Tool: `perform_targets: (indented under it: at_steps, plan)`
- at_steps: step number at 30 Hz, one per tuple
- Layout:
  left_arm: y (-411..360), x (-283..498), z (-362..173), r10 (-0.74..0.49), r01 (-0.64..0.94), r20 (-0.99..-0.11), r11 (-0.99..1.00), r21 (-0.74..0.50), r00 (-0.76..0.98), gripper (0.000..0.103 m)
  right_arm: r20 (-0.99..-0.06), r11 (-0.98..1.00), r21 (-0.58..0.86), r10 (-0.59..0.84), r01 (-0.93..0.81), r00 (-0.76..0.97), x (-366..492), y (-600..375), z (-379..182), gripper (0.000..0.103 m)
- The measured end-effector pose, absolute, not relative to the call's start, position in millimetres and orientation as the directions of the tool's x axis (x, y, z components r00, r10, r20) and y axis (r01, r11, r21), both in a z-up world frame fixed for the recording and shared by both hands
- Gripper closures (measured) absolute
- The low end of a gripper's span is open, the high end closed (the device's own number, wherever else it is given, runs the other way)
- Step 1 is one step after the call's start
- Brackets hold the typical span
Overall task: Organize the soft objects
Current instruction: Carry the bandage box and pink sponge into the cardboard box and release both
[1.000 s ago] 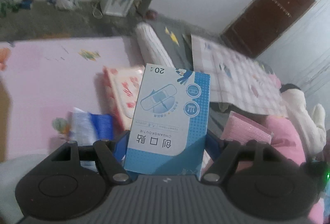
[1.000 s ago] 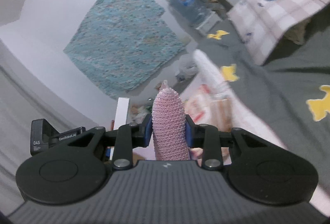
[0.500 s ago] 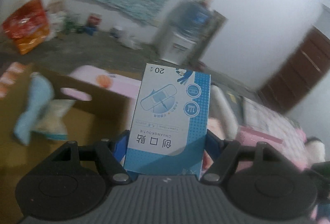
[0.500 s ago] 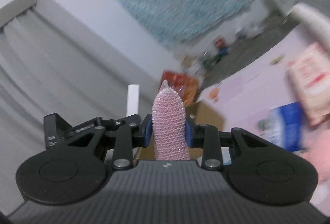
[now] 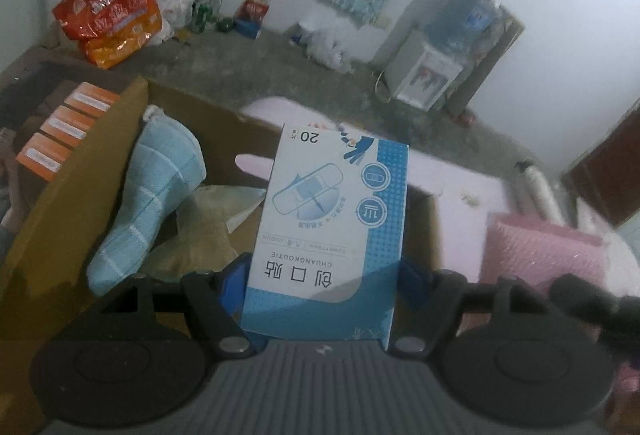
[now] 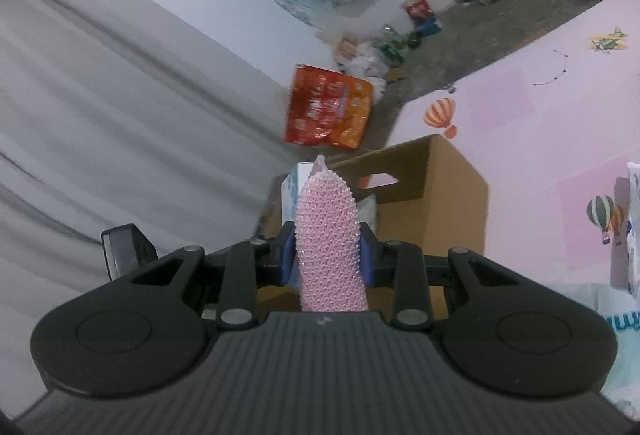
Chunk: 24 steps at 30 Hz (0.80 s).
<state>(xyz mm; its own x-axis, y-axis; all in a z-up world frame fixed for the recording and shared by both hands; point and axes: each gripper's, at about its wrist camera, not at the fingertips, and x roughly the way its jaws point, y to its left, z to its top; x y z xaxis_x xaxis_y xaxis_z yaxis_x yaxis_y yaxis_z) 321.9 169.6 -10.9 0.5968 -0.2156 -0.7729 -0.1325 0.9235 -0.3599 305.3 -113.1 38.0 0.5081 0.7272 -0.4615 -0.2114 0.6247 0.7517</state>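
In the left wrist view, a blue-and-white plaster box (image 5: 326, 235) is clamped upright between the blue pads of the left gripper (image 5: 324, 277), jaws closed on its two sides. Right behind it the open cardboard box (image 5: 72, 195) is seen, with a light blue towel (image 5: 150, 203) and a beige cloth (image 5: 200, 231) already slumped inside. A pink bubble-wrap pouch (image 5: 544, 255) is left lying on the pink mat (image 5: 460, 195) off to the right.

In the right wrist view, a pink bumpy pouch (image 6: 329, 247) is pinched tight by the right gripper (image 6: 328, 259), sticking straight up past the fingertips. The same cardboard box (image 6: 448, 191) is seen just ahead and below, handle hole facing the camera.

Looks like the drop-off step. Probably best if each item is carried fully over the rim and lowered into the free corner before anything is let go, one side at a time, so the grippers aren't knocked together and the towel isn't dragged out.
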Motion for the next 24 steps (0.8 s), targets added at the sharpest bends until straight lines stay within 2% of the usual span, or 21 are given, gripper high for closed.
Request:
perform_targets:
  at_steps: [10, 20, 24]
  plan:
    - [158.4, 353.9, -56.0, -0.183, -0.107, -0.823, 0.954, -0.282, 0.538, 0.027, -0.56, 0.732, 0.659, 0.631, -0.173, 0.537, 341.4, -85.3, 15.2, 0.073]
    - [171.2, 363.0, -66.6, -0.169, -0.149, -0.84, 0.948, -0.282, 0.515, 0.027, -0.596, 0.775, 0.605, 0.594, -0.185, 0.541, 362.5, -59.1, 10.5, 0.073]
    - [171.1, 359.1, -62.0, -0.182, -0.162, -0.829, 0.937, -0.309, 0.529, 0.019, -0.6, 0.778, 0.602, 0.588, -0.178, 0.542, 366.7, -52.0, 10.9, 0.073]
